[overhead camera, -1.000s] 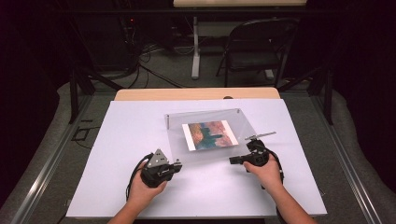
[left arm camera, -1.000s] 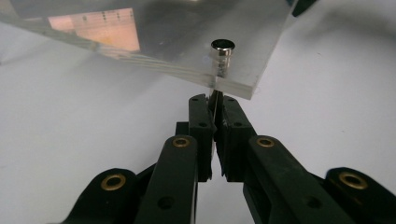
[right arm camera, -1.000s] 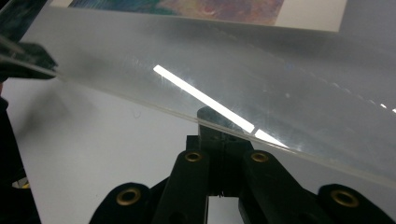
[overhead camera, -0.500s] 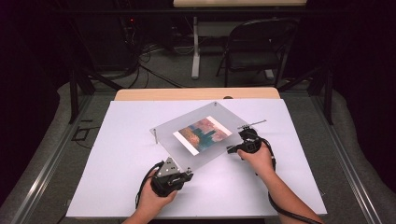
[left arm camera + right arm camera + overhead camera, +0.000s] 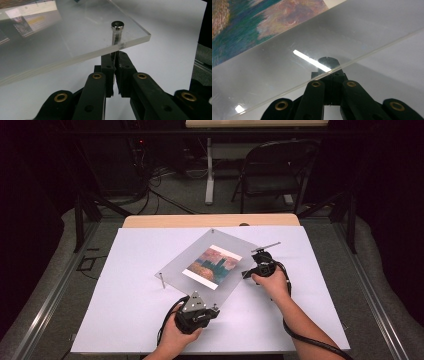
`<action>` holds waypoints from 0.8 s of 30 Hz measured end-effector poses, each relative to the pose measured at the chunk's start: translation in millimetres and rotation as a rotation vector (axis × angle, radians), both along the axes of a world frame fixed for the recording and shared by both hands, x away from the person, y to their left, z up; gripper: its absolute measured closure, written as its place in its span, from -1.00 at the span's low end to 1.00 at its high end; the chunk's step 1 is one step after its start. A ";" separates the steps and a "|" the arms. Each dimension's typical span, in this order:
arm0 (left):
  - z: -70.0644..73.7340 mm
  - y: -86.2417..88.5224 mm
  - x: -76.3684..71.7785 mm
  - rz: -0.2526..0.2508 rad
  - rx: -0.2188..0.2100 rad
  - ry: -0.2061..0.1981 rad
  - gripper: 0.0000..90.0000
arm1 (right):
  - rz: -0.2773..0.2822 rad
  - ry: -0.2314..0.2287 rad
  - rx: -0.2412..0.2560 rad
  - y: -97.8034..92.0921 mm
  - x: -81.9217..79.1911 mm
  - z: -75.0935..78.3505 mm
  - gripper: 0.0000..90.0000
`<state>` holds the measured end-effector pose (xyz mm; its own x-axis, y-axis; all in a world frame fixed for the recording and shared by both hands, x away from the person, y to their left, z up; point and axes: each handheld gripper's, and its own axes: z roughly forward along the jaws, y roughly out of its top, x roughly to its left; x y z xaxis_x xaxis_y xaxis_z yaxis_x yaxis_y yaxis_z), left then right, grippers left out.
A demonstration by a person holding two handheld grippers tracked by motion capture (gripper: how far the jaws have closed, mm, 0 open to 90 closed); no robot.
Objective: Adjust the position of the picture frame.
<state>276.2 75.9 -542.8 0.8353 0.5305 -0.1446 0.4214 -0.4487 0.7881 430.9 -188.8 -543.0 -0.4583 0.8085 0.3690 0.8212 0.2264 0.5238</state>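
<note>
- Nearest the table's front edge, the left gripper [image 5: 196,312] sits in the person's left hand [image 5: 175,338]; a grey three-cornered plate rides on top and a black cable loops out beside it.
- In the left gripper view its two jaws are pinched on one slim metal post [image 5: 116,37] that runs down through a corner of the clear panel [image 5: 75,42]; the post's round cap stands above the panel's top face.
- A little farther in and to the right, the right gripper [image 5: 261,265] is held by the right hand [image 5: 272,281], its cable trailing back along the forearm.
- In the right gripper view its jaws are drawn together at the panel's edge [image 5: 352,62], their tips under the clear sheet; I cannot tell whether they truly clamp it.
- Between the two grippers lies the one clear panel [image 5: 207,266], turned like a diamond over the white table [image 5: 125,295], its near corner at the left gripper and its right edge at the right gripper.
- One picture [image 5: 212,266] in blue, orange and pink sits inside the panel.
- I count three corner posts in the high view: one at the left corner [image 5: 162,278], one at the far corner, one at the near corner.
- Past the table stands one folding chair [image 5: 272,172], with cables on the floor near it.
</note>
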 end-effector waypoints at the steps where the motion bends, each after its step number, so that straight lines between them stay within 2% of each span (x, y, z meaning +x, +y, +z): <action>1: -0.2 -2.8 0.4 -0.002 -0.002 0.001 0.90 | 0.001 -0.005 -0.007 2.3 0.7 -1.0 1.00; 4: 0.3 -8.9 0.9 0.005 -0.018 0.005 0.90 | 0.003 -0.010 -0.005 1.0 -0.5 -1.1 1.00; 6: -0.3 -15.8 2.2 0.002 -0.019 0.015 0.90 | -0.014 -0.054 -0.006 -5.3 -6.4 0.1 1.00; 7: -0.3 -15.8 2.2 0.002 -0.019 0.015 0.90 | -0.014 -0.054 -0.006 -5.3 -6.4 0.1 1.00; 12: -5.4 -34.0 5.0 -0.016 0.011 0.018 0.90 | -0.038 -0.150 -0.013 -23.0 -32.2 10.7 1.00; 15: -9.6 -40.5 5.1 -0.022 0.036 0.016 0.89 | -0.041 -0.199 -0.001 -29.8 -49.2 17.7 0.88; 16: -12.3 -42.5 5.2 -0.022 0.041 0.011 0.89 | -0.039 -0.230 -0.002 -31.4 -54.7 19.0 0.86; 19: -12.6 -41.4 6.0 -0.025 0.035 0.023 0.88 | -0.032 -0.281 0.007 -34.9 -71.2 23.1 0.75; 22: -13.8 -37.5 5.0 -0.030 0.030 0.026 0.83 | -0.022 -0.334 0.042 -37.5 -84.2 23.9 0.59; 24: -11.6 -32.3 2.0 -0.042 0.024 0.037 0.71 | -0.021 -0.337 0.063 -37.6 -91.9 23.3 0.49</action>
